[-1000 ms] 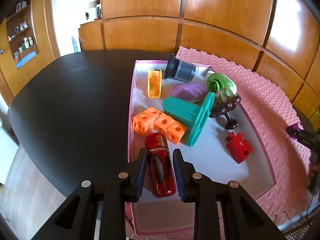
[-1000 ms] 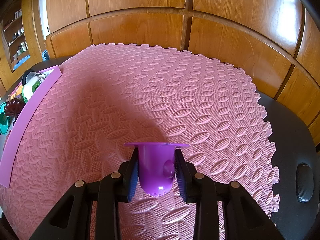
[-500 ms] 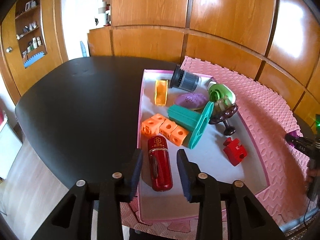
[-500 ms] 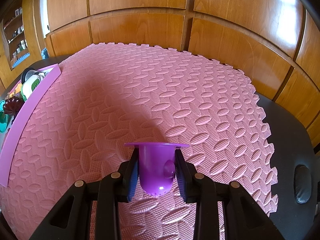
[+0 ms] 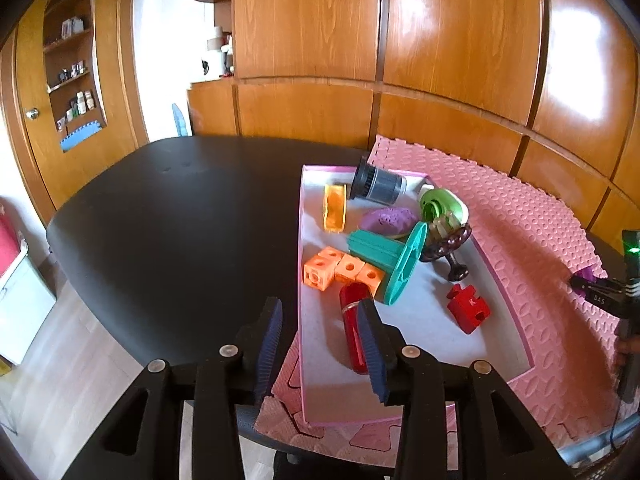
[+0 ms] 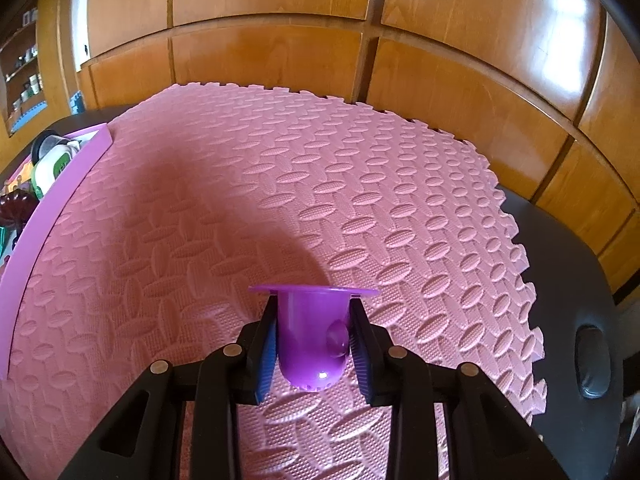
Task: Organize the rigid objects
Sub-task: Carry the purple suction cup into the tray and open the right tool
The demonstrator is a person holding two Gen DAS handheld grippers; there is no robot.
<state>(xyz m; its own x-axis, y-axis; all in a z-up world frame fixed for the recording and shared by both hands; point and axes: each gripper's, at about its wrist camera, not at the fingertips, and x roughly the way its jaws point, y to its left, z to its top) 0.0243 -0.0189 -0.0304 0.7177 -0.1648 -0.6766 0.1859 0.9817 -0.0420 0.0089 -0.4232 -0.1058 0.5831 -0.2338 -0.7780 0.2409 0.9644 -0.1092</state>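
Toys piled in pink tray (image 5: pixel 516 308), red tube (image 5: pixel 352 320) too. Left gripper (image 5: pixel 320 344) opening, empty. Right gripper (image 6: pixel 314 344) squeezes purple cup (image 6: pixel 312 332) (maybe last one left).

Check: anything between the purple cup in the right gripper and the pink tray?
Nothing visible. The right gripper holds the purple cup over bare pink foam mat; the mat toward the pink tray on the left shows no objects.

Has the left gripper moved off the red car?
Yes. The left gripper has pulled back and left of the red car, jaws opening, empty, straddling the tray edge.
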